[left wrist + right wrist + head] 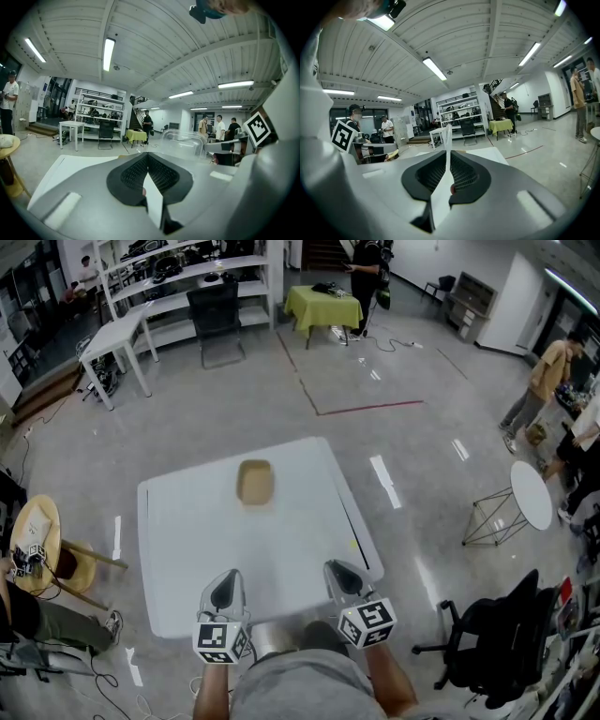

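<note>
**A:** Where's the tan container (255, 482)?

**B:** Alone on the white bench (187, 549), a little past its middle, on the half farther from the person. It looks like a shallow tub with rounded corners. I can't tell what it's made of.

**A:** How does it lie?

**B:** Its slightly longer side seems to run away from the person, toward the far edge.

**A:** And the tongs?

**B:** Both hover over the near edge, well apart from the container. It lies ahead of both, between their lines but closer to the left one. So the left tongs (225, 585) are nearer, almost straight behind it. The right tongs (340, 572) have it ahead and off to their left.

**A:** Holding anything?

**B:** No. In each gripper view the jaws are pressed together, with nothing between the pads.

**A:** Anything else close by?

**B:** A clear plastic tub (183, 142) shows just to the right of the left tongs in the left gripper view.
</note>
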`<state>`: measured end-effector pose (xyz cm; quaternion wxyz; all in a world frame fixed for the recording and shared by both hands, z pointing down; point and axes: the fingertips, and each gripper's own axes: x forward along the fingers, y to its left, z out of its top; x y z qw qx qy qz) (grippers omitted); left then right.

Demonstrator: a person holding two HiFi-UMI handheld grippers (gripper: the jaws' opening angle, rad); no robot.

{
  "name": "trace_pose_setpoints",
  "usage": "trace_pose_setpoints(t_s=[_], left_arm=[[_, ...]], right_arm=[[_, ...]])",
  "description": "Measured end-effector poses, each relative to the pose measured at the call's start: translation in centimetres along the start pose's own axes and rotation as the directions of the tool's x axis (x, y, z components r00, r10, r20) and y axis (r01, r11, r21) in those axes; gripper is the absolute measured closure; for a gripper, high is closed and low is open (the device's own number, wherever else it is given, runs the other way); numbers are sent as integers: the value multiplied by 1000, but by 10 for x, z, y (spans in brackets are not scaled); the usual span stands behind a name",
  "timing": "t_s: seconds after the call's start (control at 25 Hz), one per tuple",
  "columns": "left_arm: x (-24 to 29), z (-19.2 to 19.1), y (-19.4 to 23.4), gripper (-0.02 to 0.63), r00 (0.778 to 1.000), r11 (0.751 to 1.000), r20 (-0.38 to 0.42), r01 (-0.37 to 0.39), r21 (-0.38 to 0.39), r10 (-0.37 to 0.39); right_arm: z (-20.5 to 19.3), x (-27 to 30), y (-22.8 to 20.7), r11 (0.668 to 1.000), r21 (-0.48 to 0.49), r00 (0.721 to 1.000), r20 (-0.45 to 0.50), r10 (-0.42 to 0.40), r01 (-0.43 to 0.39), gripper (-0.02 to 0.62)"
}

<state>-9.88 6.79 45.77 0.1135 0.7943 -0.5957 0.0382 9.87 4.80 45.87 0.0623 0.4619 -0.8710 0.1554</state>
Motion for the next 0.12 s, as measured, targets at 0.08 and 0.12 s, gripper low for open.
trace_pose_setpoints(t_s=[0.08,0.12], left_arm=[[0,0,1,595,1000,1000,0,0,-1,0],[1,0,1,595,1000,1000,0,0,-1,0]], right_arm=[[0,0,1,1000,0,1000,0,1,-1,565],[0,0,1,1000,0,1000,0,1,-1,565]])
